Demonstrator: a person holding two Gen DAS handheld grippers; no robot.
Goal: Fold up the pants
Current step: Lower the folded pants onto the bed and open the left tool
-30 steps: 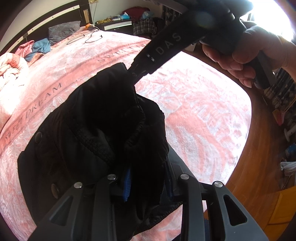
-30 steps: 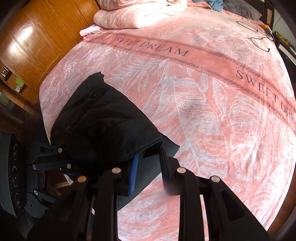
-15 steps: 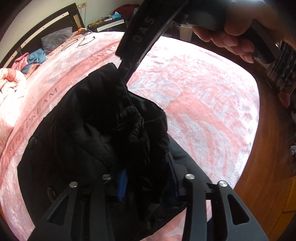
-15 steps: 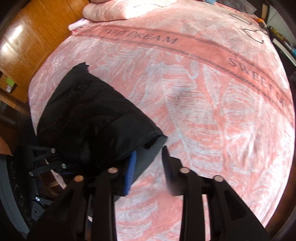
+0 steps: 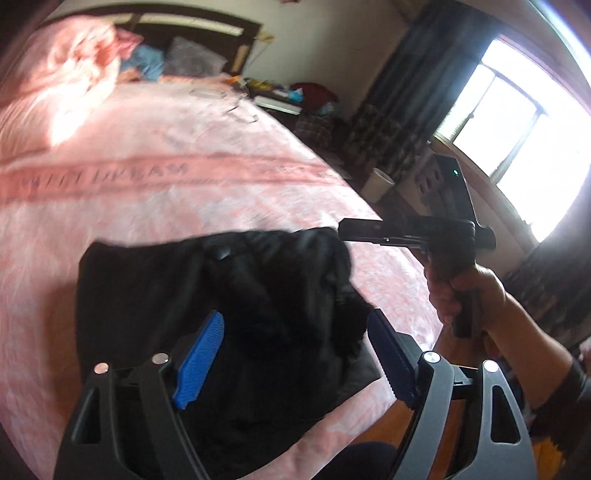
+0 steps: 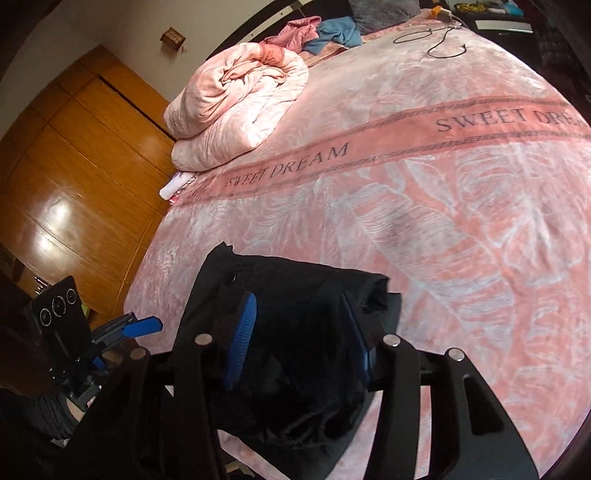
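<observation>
The black pants lie bunched in a folded heap on the pink blanket near the bed's front edge; they also show in the right wrist view. My left gripper is open, its blue pads apart above the heap with nothing between them. My right gripper is open too, hovering over the pants; in the left wrist view its fingers sit at the heap's far right edge. The left gripper shows at the lower left of the right wrist view.
A rolled pink duvet lies at the head end, with clothes and a black cable beyond. A wooden wardrobe stands left of the bed. A window and curtains are to the right.
Both grippers have opened and let go of the pants, which now rest on the blanket. Both have pulled back and tilted up, away from the heap.
</observation>
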